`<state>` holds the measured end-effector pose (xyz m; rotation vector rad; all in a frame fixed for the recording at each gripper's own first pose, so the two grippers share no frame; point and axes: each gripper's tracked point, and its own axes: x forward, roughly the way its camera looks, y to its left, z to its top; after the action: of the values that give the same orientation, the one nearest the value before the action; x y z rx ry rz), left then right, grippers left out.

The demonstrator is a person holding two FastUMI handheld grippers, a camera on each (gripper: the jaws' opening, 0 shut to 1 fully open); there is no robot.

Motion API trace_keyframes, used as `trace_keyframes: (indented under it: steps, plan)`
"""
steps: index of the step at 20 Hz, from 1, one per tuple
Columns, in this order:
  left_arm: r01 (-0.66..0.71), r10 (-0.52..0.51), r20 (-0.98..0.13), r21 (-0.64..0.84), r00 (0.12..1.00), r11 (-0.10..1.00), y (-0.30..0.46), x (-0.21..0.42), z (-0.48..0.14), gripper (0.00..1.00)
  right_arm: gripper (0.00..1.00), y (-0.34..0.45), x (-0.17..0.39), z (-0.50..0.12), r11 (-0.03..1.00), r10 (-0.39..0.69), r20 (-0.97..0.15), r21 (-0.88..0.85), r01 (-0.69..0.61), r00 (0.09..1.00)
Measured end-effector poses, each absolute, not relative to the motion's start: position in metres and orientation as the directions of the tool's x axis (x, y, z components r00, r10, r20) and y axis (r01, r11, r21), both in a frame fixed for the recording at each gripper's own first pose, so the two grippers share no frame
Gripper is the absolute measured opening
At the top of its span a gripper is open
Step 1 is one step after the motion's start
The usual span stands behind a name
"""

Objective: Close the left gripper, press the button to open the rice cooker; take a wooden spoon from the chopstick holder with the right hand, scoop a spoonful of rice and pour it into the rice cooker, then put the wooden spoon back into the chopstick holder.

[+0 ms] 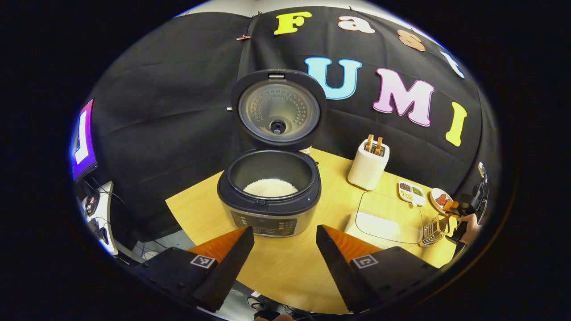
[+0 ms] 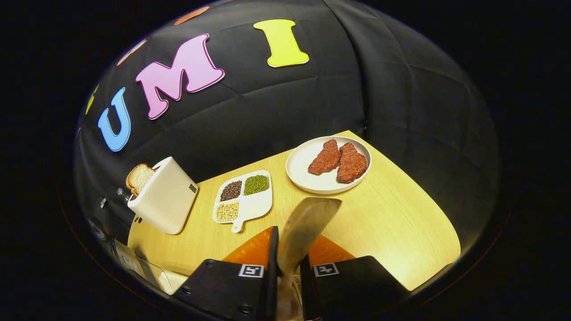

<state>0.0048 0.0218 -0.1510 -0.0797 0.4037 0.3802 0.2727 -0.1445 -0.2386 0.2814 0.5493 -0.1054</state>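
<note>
The rice cooker (image 1: pixel 269 196) stands open on the wooden table, its lid (image 1: pixel 279 109) upright and white rice (image 1: pixel 270 187) in the pot. My left gripper (image 1: pixel 285 232) is open just in front of the cooker's control panel, holding nothing. My right gripper (image 2: pixel 287 249) is shut on the wooden spoon (image 2: pixel 308 220), whose blade sticks up and forward over the table with no rice showing on it. In the left gripper view the right gripper (image 1: pixel 453 208) and a hand (image 1: pixel 470 221) hover above the wire chopstick holder (image 1: pixel 432 232) at the far right.
A clear glass container (image 1: pixel 389 217) with rice sits between the cooker and the holder. A white toaster (image 2: pixel 163 200) with bread, a divided dish of beans (image 2: pixel 243 196) and a plate (image 2: pixel 303 176) with two meat pieces stand along the back.
</note>
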Motion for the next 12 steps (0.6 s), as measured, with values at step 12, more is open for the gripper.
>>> trace_keyframes:
  steps: [12]
  plan:
    - [-0.282, 0.235, -0.395, -0.065, 0.888, 0.957, 0.008, 0.015, -0.152, 0.96, 0.17, -0.133, 0.248, -0.146, 0.975, -0.057, -0.352, 0.181, 0.128, 0.934]
